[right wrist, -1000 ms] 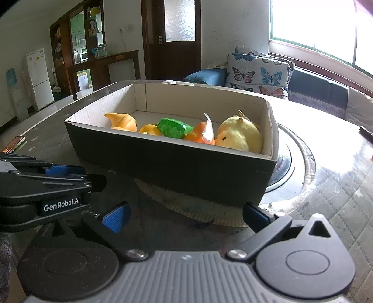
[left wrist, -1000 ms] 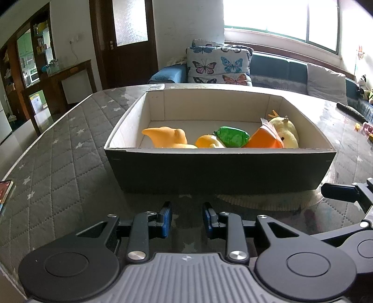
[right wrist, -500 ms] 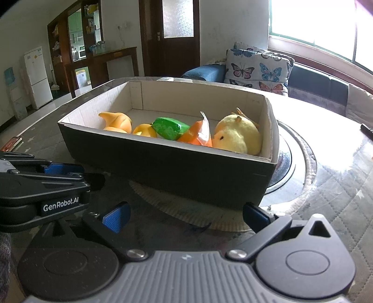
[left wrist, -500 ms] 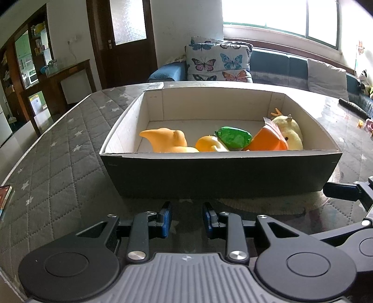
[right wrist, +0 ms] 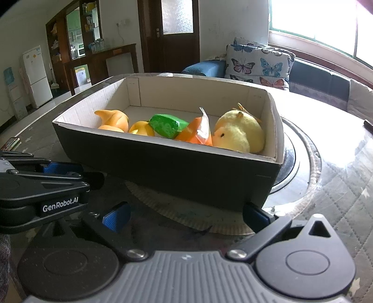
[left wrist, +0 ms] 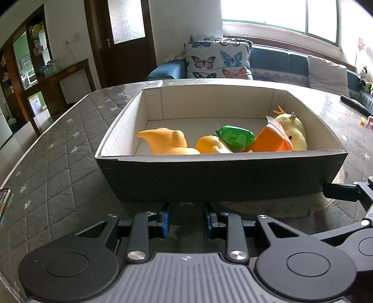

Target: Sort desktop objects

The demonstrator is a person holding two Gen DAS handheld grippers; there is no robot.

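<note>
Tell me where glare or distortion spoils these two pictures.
Right wrist view: the window is blown out, and glare whitens the glass-topped table behind the black cardboard box. Left wrist view: softer light; fisheye bends the box's rim.

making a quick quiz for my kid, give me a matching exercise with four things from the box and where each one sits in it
Things:
1. plush chick
2. green packet
3. orange duck toy
4. orange carton

Places, seen from the left wrist camera:
A. furthest left
B. at the right wall
C. middle, behind the small yellow toy
D. leaning against the chick

Pairs: 1-B, 2-C, 3-A, 4-D
</note>
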